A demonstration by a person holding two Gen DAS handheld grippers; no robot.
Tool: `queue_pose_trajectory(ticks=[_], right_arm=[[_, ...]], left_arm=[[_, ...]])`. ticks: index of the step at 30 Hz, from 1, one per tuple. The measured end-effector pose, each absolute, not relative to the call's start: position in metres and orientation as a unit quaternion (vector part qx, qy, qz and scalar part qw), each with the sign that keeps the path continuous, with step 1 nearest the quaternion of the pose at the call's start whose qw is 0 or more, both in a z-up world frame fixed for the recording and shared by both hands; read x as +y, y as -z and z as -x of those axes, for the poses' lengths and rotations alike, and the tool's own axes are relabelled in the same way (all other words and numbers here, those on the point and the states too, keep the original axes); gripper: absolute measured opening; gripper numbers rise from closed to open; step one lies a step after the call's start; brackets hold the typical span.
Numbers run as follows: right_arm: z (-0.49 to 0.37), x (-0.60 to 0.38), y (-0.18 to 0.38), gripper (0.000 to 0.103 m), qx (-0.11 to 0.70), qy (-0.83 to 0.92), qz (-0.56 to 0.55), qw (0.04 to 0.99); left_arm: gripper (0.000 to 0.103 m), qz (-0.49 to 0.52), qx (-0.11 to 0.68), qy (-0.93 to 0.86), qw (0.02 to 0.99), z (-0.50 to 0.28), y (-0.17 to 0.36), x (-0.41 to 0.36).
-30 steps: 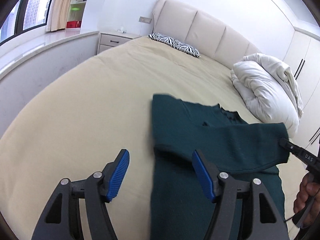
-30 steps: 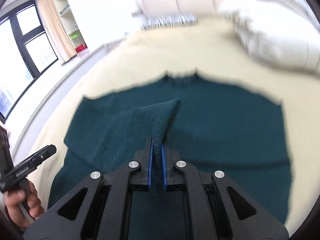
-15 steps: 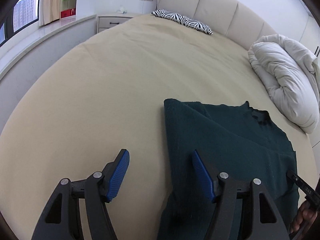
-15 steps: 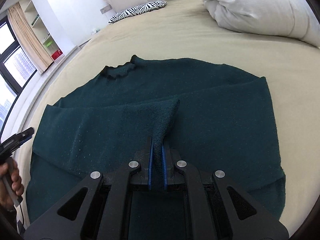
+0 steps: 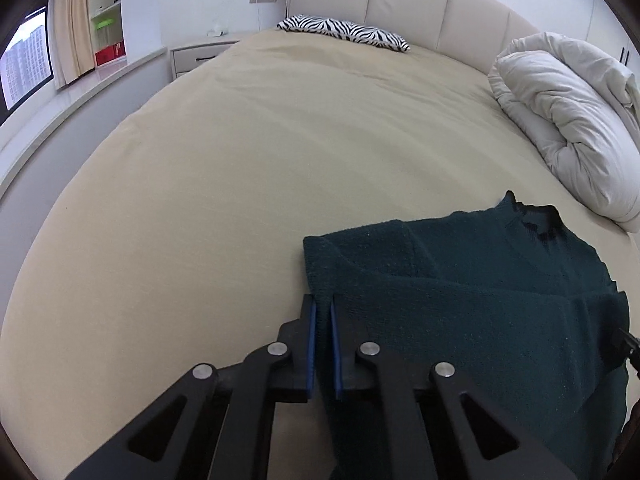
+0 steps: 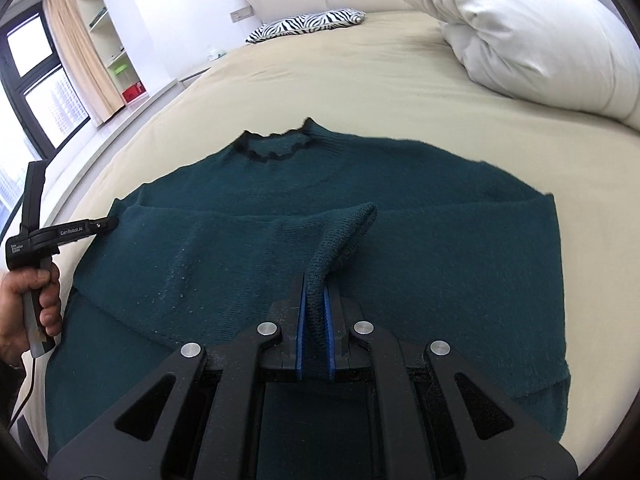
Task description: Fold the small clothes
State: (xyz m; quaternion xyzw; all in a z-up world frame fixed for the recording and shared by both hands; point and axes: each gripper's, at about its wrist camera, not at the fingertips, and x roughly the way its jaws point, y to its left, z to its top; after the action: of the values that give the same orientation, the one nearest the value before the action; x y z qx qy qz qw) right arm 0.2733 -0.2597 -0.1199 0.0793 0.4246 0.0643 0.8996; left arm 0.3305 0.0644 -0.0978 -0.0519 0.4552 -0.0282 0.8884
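A dark teal knit sweater (image 6: 400, 220) lies flat on the beige bed, collar away from me, with one sleeve folded across its body. My right gripper (image 6: 314, 292) is shut on the cuff end of that folded sleeve, low over the sweater's middle. My left gripper (image 5: 322, 314) is shut on the sweater's left folded edge (image 5: 316, 276); the rest of the sweater (image 5: 480, 288) spreads to its right. The left gripper also shows at the left of the right wrist view (image 6: 100, 225), at the sweater's edge.
The beige bed sheet (image 5: 240, 160) stretches far to the left and ahead. A white rolled duvet (image 5: 568, 120) lies at the right. A zebra pillow (image 5: 344, 34) sits by the headboard. A windowsill ledge (image 5: 60, 100) runs along the left.
My left gripper was open beside the sweater and has now shut on its left edge. My right gripper has carried the sleeve across and lowered it onto the sweater's body.
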Motion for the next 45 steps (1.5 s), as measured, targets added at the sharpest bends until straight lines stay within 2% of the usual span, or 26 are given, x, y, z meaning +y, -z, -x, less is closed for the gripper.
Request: queue_pose_trajectory(ticks=[5,9,12,15,17,18,22,23,26,30,34,38,40,41,42,45], right_arm=[[-0.275,-0.244,0.107,0.007,0.413,-0.071,-0.054,0.906],[-0.297,-0.258,0.143,0.007,0.469,-0.039,-0.072,0.879],[-0.295,-0.278,0.150,0.007,0.461,-0.052,-0.151,0.873],[-0.291,-0.269,0.143,0.010,0.455,-0.054,-0.121,0.880],[-0.291,-0.268,0.139,0.010,0.450,-0.055,-0.125,0.882],[-0.292,-0.269,0.138,0.010,0.447,-0.055,-0.133,0.883],[-0.294,-0.262,0.131,0.010,0.440,-0.050,-0.118,0.889],[-0.295,-0.259,0.132,0.010,0.447,-0.041,-0.102,0.888],[-0.297,-0.265,0.141,0.008,0.460,-0.038,-0.101,0.881],[-0.293,-0.285,0.150,0.006,0.452,-0.051,-0.152,0.878],[-0.288,-0.297,0.154,0.007,0.441,-0.057,-0.195,0.874],[-0.276,-0.313,0.154,0.014,0.441,-0.059,-0.241,0.863],[-0.258,-0.318,0.144,0.026,0.431,-0.039,-0.239,0.869],[-0.251,-0.318,0.138,0.038,0.421,-0.033,-0.237,0.875],[-0.245,-0.318,0.131,0.041,0.408,-0.030,-0.237,0.881],[-0.240,-0.308,0.114,0.041,0.384,-0.054,-0.246,0.889]], left_arm=[[0.008,0.075,0.454,0.010,0.888,-0.337,0.103,0.081],[0.009,0.056,0.449,-0.002,0.892,-0.336,0.108,0.075],[0.020,0.068,0.445,-0.017,0.893,-0.328,0.100,0.081],[0.020,0.084,0.421,-0.028,0.903,-0.305,0.082,0.084],[0.021,0.051,0.408,-0.016,0.911,-0.289,0.072,0.066],[0.026,0.034,0.404,-0.010,0.914,-0.284,0.071,0.056],[0.029,-0.026,0.433,-0.011,0.901,-0.282,0.096,0.033],[0.030,-0.015,0.451,-0.010,0.892,-0.285,0.108,0.038],[0.031,-0.004,0.443,-0.005,0.897,-0.283,0.114,0.043],[0.034,-0.004,0.442,-0.003,0.897,-0.283,0.115,0.043],[0.035,0.053,0.436,0.025,0.898,-0.281,0.114,0.064],[0.034,0.113,0.427,0.009,0.897,-0.262,0.099,0.095],[0.035,0.110,0.412,0.003,0.905,-0.250,0.089,0.099],[0.035,0.111,0.406,0.003,0.907,-0.244,0.084,0.099],[0.035,0.107,0.401,0.004,0.910,-0.241,0.081,0.096],[0.035,0.061,0.402,0.017,0.913,-0.239,0.078,0.070]])
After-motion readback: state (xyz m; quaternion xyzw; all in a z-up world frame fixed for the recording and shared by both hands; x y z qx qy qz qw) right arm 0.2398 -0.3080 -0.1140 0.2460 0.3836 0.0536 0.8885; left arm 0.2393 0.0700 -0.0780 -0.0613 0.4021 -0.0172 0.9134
